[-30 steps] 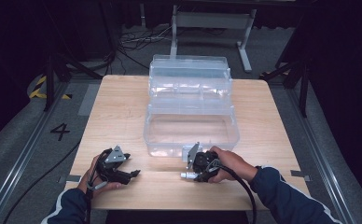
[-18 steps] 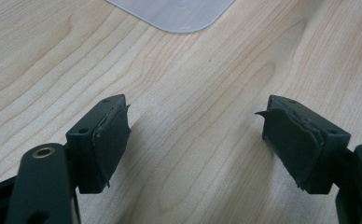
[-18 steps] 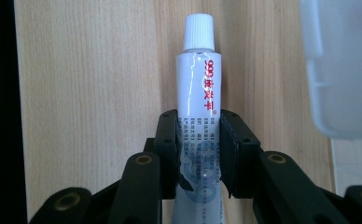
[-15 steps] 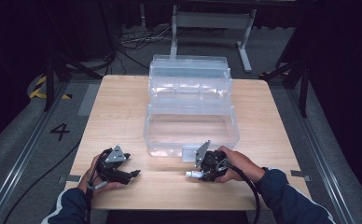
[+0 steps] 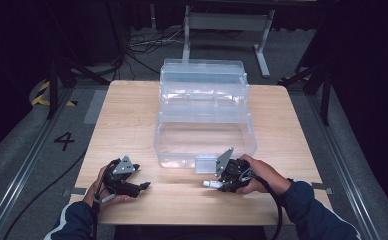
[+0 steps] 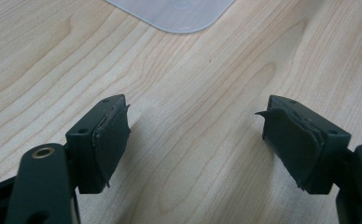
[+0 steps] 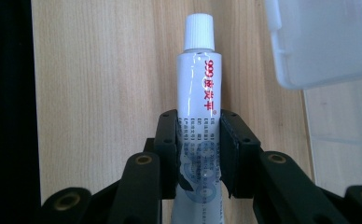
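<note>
The right gripper point(image 7: 198, 154) clamps a white tube point(image 7: 198, 93) just beside the clear box point(image 5: 204, 135); the left gripper point(image 6: 195, 135) rests open over the table point(image 5: 132, 115), its 2 jaws empty.

Box point(image 5: 204, 117) mid-table point(image 5: 132, 110), tube point(image 5: 211, 184) just before it
</note>
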`<state>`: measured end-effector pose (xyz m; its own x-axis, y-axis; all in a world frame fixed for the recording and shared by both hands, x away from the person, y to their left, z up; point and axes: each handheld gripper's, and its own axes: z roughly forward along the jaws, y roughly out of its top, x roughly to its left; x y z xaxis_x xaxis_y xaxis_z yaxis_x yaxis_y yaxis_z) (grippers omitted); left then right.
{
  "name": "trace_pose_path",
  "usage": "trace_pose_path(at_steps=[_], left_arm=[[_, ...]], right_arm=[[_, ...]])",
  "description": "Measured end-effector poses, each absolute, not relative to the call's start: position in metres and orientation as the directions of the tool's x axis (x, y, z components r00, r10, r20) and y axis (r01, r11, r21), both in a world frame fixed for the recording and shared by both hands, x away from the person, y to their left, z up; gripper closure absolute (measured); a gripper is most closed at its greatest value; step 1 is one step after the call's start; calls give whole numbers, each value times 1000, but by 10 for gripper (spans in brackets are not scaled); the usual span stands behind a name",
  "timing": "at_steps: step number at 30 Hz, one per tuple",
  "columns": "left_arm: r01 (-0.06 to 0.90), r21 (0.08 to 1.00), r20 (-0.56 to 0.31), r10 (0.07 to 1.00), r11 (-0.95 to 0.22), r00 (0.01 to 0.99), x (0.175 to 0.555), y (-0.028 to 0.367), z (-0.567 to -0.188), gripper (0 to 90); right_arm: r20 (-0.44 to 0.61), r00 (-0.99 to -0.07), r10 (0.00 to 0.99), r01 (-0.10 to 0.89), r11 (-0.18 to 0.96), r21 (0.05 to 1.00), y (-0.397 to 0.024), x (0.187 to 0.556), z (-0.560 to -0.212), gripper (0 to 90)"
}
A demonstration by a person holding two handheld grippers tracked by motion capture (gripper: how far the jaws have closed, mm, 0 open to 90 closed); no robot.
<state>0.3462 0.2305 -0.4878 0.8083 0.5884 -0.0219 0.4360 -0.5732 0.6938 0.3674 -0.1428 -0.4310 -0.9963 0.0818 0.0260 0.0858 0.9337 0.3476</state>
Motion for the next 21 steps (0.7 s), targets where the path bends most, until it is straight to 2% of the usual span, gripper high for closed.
trace_pose_path(at_steps=[21], left_arm=[[433, 692, -20, 584, -577, 811, 348, 230, -488, 225]], right_arm=[[5, -995, 99, 93, 918, 386, -165, 361, -411, 709]])
